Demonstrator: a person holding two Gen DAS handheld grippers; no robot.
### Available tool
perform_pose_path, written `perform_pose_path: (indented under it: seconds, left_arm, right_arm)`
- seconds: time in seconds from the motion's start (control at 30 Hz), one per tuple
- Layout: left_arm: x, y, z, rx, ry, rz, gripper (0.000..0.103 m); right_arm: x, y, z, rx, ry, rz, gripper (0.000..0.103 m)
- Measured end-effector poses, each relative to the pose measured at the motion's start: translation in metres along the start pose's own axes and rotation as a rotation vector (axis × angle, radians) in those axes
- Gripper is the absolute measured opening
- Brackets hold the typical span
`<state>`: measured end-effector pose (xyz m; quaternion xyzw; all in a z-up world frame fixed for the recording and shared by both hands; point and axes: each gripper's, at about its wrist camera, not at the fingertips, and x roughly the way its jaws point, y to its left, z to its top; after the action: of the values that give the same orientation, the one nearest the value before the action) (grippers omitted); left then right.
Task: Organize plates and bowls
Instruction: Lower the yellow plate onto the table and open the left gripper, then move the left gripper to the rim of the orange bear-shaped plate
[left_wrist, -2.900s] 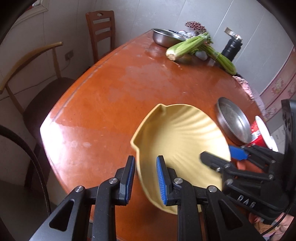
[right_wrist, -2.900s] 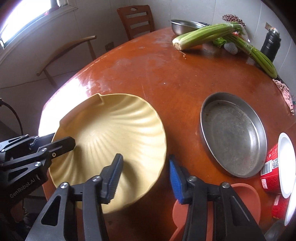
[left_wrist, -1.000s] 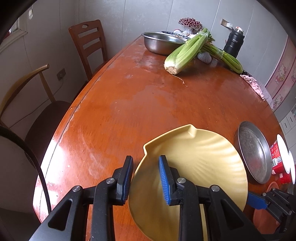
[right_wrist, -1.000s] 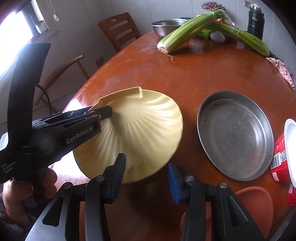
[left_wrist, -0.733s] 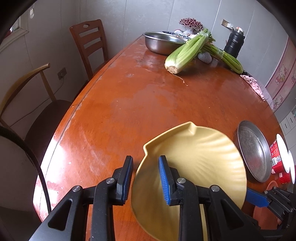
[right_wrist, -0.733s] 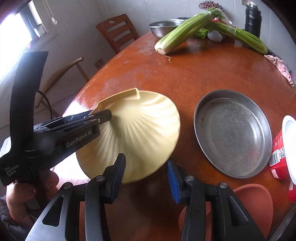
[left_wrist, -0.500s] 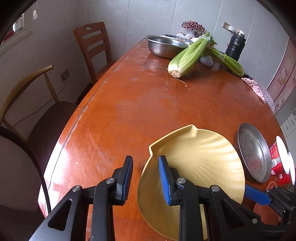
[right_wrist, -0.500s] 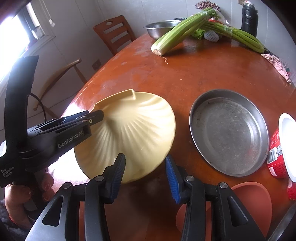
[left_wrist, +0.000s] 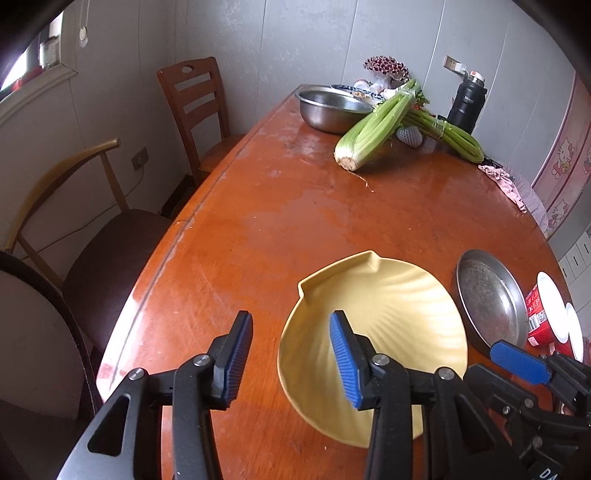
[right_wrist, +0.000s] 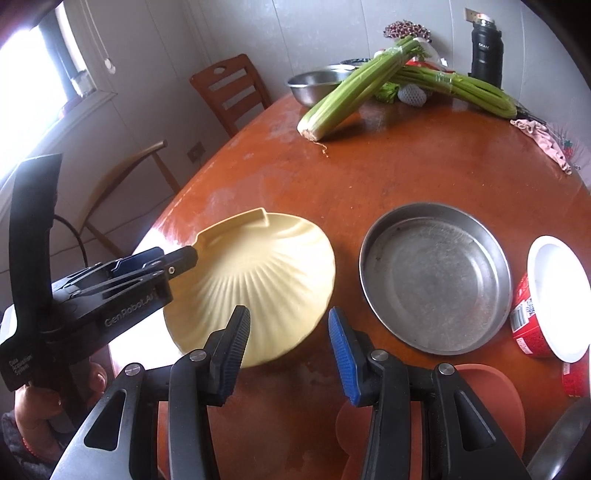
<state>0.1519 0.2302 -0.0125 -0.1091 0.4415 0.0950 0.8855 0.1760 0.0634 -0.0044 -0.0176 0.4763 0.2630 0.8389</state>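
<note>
A yellow shell-shaped plate (left_wrist: 384, 317) lies on the wooden table (left_wrist: 295, 206), also in the right wrist view (right_wrist: 266, 280). My left gripper (left_wrist: 290, 358) is open and empty; its right finger hangs over the plate's left rim, the left finger beside it. In the right wrist view the left gripper (right_wrist: 177, 262) sits at the plate's left edge. My right gripper (right_wrist: 288, 350) is open and empty, just in front of the plate's near edge. A steel pan (right_wrist: 436, 277) lies right of the plate. An orange bowl (right_wrist: 487, 398) sits under the right gripper.
Celery bunches (left_wrist: 376, 125), a steel bowl (left_wrist: 332, 107) and a black flask (left_wrist: 467, 107) stand at the table's far end. A red cup with a white lid (right_wrist: 546, 302) is at the right edge. Two chairs (left_wrist: 192, 107) stand along the left side.
The left gripper was shut on the plate's rim and held it tilted; it has opened and the plate now rests on the table. Both grippers have drawn back a little.
</note>
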Motion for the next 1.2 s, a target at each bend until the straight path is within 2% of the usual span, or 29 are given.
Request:
perform_pose_path:
  seconds: [0.13,0.23,0.5,1.2]
  left_arm:
    - [-0.014,-0.003,-0.004,0.002,-0.021,0.000,0.046]
    - [-0.025,-0.008,-0.008,0.010,-0.038,-0.002,0.050]
    - [-0.046,-0.026,-0.015,0.043,-0.058,-0.024,0.051]
    - [-0.075,-0.071,-0.023,0.064,-0.090,-0.041,0.055]
  right_arm:
    - [-0.010,0.002,-0.001,-0.019,-0.030,-0.016,0.047]
    - [-0.020,0.003,-0.002,-0.033,-0.053,-0.017,0.052]
    - [-0.041,0.002,-0.007,-0.046,-0.090,-0.012,0.052]
    - [-0.085,-0.043,-0.018,-0.060,-0.149,-0.028,0.053]
